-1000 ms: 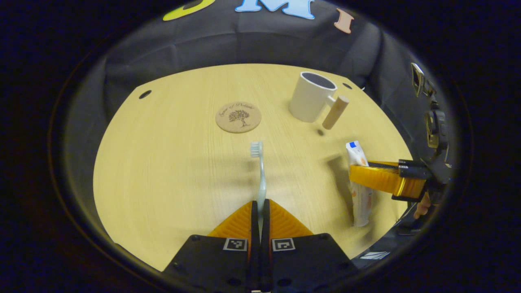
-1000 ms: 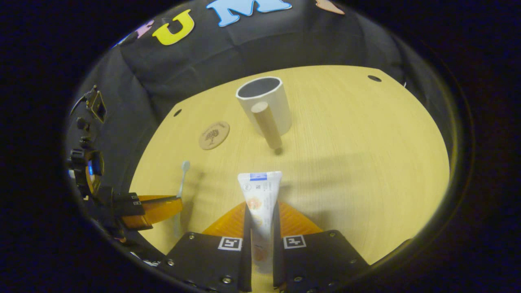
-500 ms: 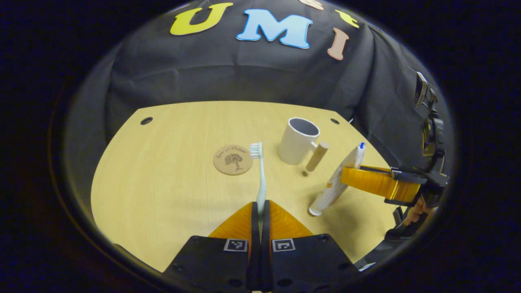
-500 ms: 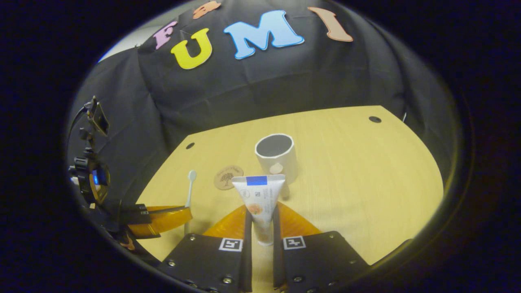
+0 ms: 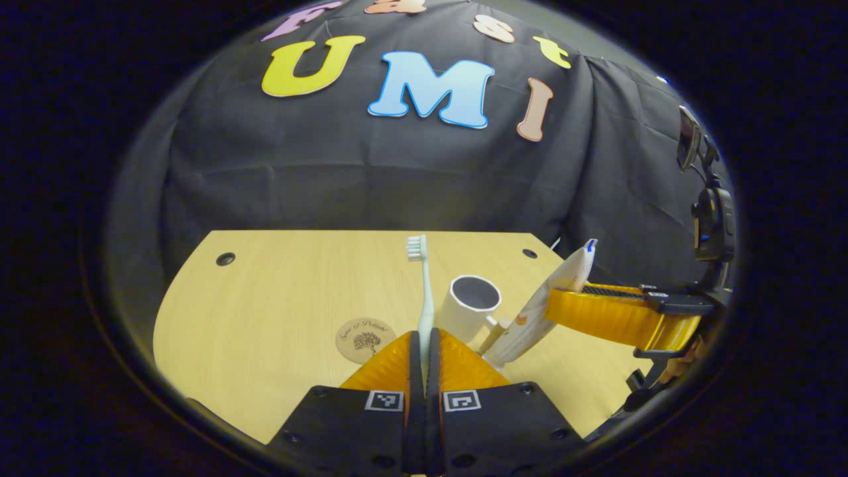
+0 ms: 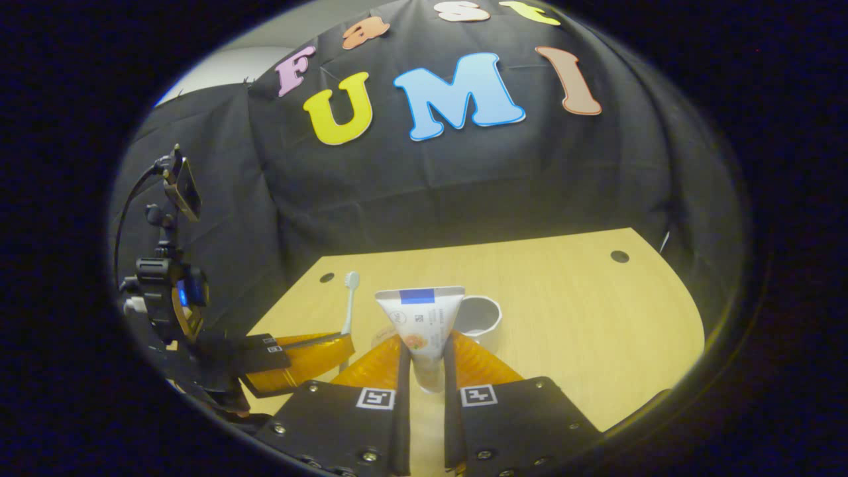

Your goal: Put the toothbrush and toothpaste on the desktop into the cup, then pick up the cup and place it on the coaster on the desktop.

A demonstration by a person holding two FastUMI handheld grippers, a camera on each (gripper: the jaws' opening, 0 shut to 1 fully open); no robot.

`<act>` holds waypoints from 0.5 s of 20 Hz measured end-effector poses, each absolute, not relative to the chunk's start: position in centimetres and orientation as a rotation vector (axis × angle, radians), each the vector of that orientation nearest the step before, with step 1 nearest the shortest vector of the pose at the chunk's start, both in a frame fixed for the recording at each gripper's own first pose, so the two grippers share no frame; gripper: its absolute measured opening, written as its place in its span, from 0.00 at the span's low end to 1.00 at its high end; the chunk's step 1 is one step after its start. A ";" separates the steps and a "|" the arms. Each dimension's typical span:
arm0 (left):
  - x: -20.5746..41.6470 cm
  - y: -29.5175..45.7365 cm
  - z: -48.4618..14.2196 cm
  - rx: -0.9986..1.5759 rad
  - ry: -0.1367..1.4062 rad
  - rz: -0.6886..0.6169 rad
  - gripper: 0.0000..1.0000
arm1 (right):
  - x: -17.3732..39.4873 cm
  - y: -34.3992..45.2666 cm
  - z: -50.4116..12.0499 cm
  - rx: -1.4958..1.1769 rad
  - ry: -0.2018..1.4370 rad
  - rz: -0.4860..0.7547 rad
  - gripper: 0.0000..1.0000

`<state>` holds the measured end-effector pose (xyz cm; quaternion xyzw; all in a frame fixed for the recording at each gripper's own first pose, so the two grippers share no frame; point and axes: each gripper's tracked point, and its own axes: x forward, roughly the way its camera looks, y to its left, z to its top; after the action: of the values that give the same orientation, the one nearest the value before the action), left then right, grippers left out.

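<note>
The toothbrush (image 5: 424,291) is clamped in the left tool (image 5: 424,344), the toothpaste (image 6: 424,324) in the right tool (image 6: 424,371); both are held aloft. The cup (image 5: 469,308), at one o'clock of the coaster (image 5: 364,338) on the surface (image 5: 265,311), is unfilled; insertion and cup placement remain.

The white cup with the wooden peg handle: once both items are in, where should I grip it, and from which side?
Probably grip the white cup by its wooden peg handle, closing across the peg. It sticks out toward the right gripper, so approach from that side. The round wall looks wide for the fingers, and the open mouth must stay free for the toothbrush and toothpaste tube.
</note>
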<state>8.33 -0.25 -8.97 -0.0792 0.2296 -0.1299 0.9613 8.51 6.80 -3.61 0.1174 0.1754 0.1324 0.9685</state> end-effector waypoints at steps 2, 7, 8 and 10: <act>9.4 -0.6 -7.9 -0.178 0.438 -0.274 0.08 | 9.2 6.8 -2.1 0.234 0.325 0.267 0.21; 11.4 -1.3 -5.3 -0.208 0.354 -0.287 0.07 | 9.9 6.0 0.0 0.190 0.246 0.240 0.21; 11.9 -1.3 -4.7 -0.213 0.327 -0.289 0.08 | 10.3 5.8 0.5 0.184 0.226 0.234 0.21; 13.4 -1.5 -3.2 -0.242 0.266 -0.282 0.07 | 12.6 5.6 1.4 0.181 0.195 0.223 0.21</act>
<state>13.36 -1.46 -3.21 -0.1199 0.1320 -0.1399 0.9740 12.61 5.65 1.44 0.0903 0.0970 0.1111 0.9849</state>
